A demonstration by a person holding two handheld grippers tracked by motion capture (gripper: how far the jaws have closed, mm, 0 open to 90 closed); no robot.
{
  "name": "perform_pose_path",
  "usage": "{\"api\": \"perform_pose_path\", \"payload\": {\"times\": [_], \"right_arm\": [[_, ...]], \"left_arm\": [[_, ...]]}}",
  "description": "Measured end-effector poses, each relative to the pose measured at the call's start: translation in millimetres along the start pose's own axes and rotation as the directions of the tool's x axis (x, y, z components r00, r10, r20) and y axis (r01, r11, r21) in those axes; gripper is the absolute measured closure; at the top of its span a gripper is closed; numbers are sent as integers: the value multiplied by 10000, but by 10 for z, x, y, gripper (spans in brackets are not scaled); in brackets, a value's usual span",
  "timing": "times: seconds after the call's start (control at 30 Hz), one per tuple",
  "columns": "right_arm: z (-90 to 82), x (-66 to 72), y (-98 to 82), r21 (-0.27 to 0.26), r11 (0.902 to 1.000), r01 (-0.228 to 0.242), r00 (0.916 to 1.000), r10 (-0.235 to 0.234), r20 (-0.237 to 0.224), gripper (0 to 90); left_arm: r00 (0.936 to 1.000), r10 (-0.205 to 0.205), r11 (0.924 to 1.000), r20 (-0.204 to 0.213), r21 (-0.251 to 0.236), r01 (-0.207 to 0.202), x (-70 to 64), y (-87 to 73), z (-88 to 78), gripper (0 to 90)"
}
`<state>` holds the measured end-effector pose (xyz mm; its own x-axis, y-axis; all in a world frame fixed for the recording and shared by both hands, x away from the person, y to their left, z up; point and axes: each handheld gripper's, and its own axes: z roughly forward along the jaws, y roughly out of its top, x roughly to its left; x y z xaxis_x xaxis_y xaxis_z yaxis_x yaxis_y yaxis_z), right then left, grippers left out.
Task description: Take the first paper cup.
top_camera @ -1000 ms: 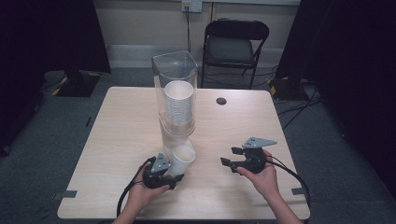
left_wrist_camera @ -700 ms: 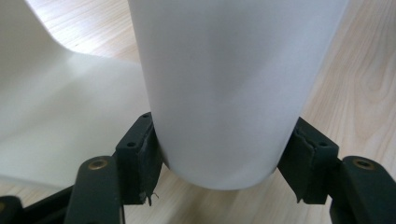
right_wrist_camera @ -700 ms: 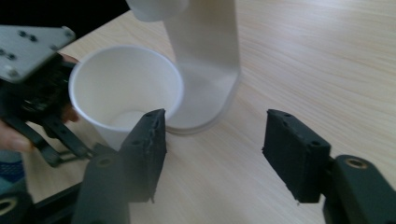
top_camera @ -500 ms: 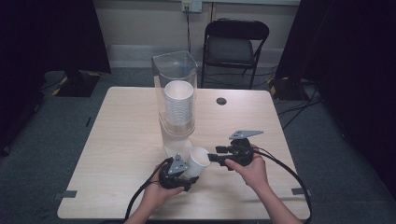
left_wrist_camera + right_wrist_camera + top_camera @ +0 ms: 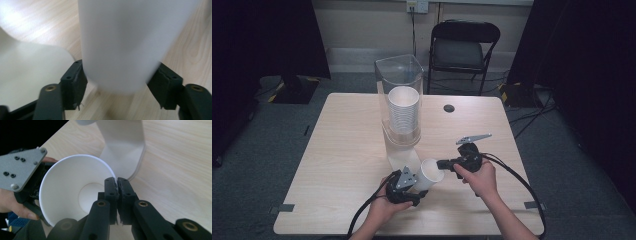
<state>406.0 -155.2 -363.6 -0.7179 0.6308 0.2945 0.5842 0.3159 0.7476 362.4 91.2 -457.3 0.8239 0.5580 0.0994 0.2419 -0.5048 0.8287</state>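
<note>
Our right tool (image 5: 117, 182) is pinching the paper cup (image 5: 72, 195) by its rim, jaws having just been closing on the wall between them. Our left tool (image 5: 120, 82) is flanking the cup's base, jaws just opening, pads barely off it. We're holding the cup tilted above the bench (image 5: 337, 150), near the dispenser (image 5: 401, 100) with its stack.

We see a light wooden table (image 5: 342, 150) standing on grey carpet (image 5: 272, 150). Beyond its far edge, a black folding chair (image 5: 464, 47) faces us against a pale wall (image 5: 362, 25), where a socket (image 5: 417, 6) takes a cable. Dark curtains (image 5: 582, 65), or so they seem in the dim light, hang at both sides. Loose cables (image 5: 532, 112) trail over the floor by the chair.
</note>
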Motion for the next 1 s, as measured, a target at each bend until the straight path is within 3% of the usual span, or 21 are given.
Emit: {"api": "perform_pose_path", "payload": {"times": [0.07, 0.1, 0.27, 0.3, 0.57, 0.67, 0.7, 0.73, 0.77, 0.8, 0.83, 0.87, 0.9, 0.93, 0.97, 1.0], "right_arm": [[-31, -27, 17, -59, 10000, -73, 9999, 73, 102, 875], [-97, -89, 48, -179, 9997, -181, 9988, 189, 459, 875], [-196, -220, 78, -210, 9979, -605, 9934, 622, 966, 875], [-211, -285, 72, -76, 9972, -743, 9879, 746, 1359, 874], [-182, -457, 11, -360, 9904, -1337, 9766, 1378, 1654, 822], [-186, -471, 0, -408, 9915, -1237, 9750, 1291, 1808, 791], [-210, -486, -12, -718, 9914, -1093, 9751, 1210, 1861, 715], [-210, -486, -12, -718, 9914, -1093, 9751, 1210, 1861, 715], [-260, -488, -26, -1191, 9873, -1051, 9761, 1254, 1778, 619], [-260, -488, -26, -1191, 9873, -1051, 9761, 1254, 1778, 619], [-325, -491, -51, -1708, 9833, -634, 9719, 997, 2131, 464], [-325, -491, -51, -1708, 9833, -634, 9719, 997, 2131, 464], [-393, -503, -96, -2080, 9780, 133, 9607, 452, 2738, 336], [-393, -503, -96, -2080, 9780, 133, 9607, 452, 2738, 336], [-455, -525, -161, -2227, 9738, 456, 9515, 255, 3065, 253], [-455, -525, -161, -2227, 9738, 456, 9515, 255, 3065, 253]], "left_arm": [[9998, -195, 9996, -93, 188, 197, 8, -15, -1, 233], [9994, -353, 9984, -73, 440, 355, 45, -56, -23, 230], [9974, -629, 9958, -344, 648, 651, 129, -130, -113, 221], [9953, -849, 9939, -457, 669, 879, 176, -165, -150, 220], [9922, -1108, 9923, -570, 494, 1136, 258, -200, -225, 219], [9927, -1043, 9927, -608, 544, 1076, 268, -203, -228, 219], [9918, -1108, 9923, -633, 492, 1140, 269, -205, -230, 219], [9918, -1108, 9923, -633, 492, 1140, 269, -205, -230, 219], [9912, -1169, 9919, -621, 428, 1197, 280, -207, -238, 219], [9912, -1169, 9919, -621, 428, 1197, 280, -207, -238, 219], [9910, -1135, 9921, -708, 465, 1169, 293, -205, -256, 219], [9910, -1135, 9921, -708, 465, 1169, 293, -205, -256, 219], [9901, -1219, 9914, -692, 399, 1248, 305, -212, -267, 219], [9901, -1219, 9914, -692, 399, 1248, 305, -212, -267, 219], [9900, -1164, 9918, -791, 434, 1201, 327, -208, -293, 219], [9900, -1164, 9918, -791, 434, 1201, 327, -208, -293, 219]]}}
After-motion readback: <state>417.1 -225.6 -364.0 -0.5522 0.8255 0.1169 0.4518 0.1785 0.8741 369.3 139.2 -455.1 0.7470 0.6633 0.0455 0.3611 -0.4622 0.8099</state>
